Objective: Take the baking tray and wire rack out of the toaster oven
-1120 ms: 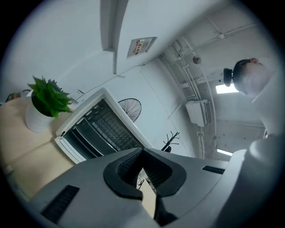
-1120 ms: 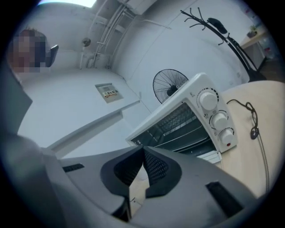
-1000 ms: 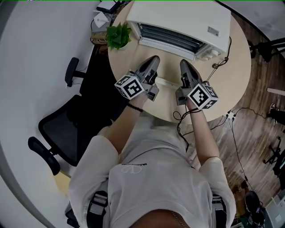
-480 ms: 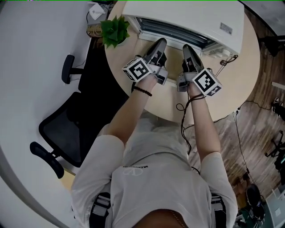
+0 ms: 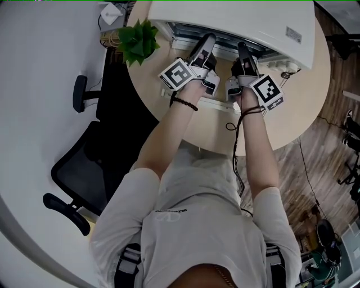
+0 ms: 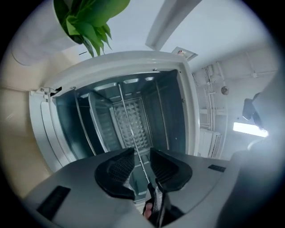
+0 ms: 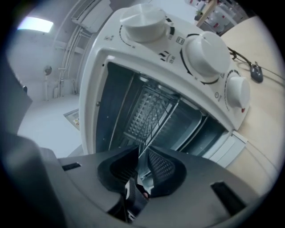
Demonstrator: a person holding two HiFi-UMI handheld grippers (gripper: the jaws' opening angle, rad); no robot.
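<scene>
The white toaster oven (image 5: 253, 17) stands at the table's far side with its door open. My left gripper (image 5: 208, 40) and right gripper (image 5: 243, 47) both reach into its mouth, side by side. In the left gripper view the wire rack (image 6: 127, 116) shows edge-on as a thin line that runs between the jaws of my left gripper (image 6: 141, 153); these jaws are opening and the pads stand clear of the wire. In the right gripper view the rack (image 7: 160, 118) likewise passes between the parted pads of my right gripper (image 7: 142, 153). I cannot tell the baking tray from the oven's metal walls.
A green potted plant (image 5: 138, 39) stands left of the oven. The oven's knobs (image 7: 205, 58) are on its right side. A black office chair (image 5: 84, 163) is left of the round table (image 5: 169, 107). A cable (image 5: 233, 140) hangs from the right gripper.
Both grippers have moved forward from over the table to the oven's mouth, and each has rolled. The person's arms are stretched further out.
</scene>
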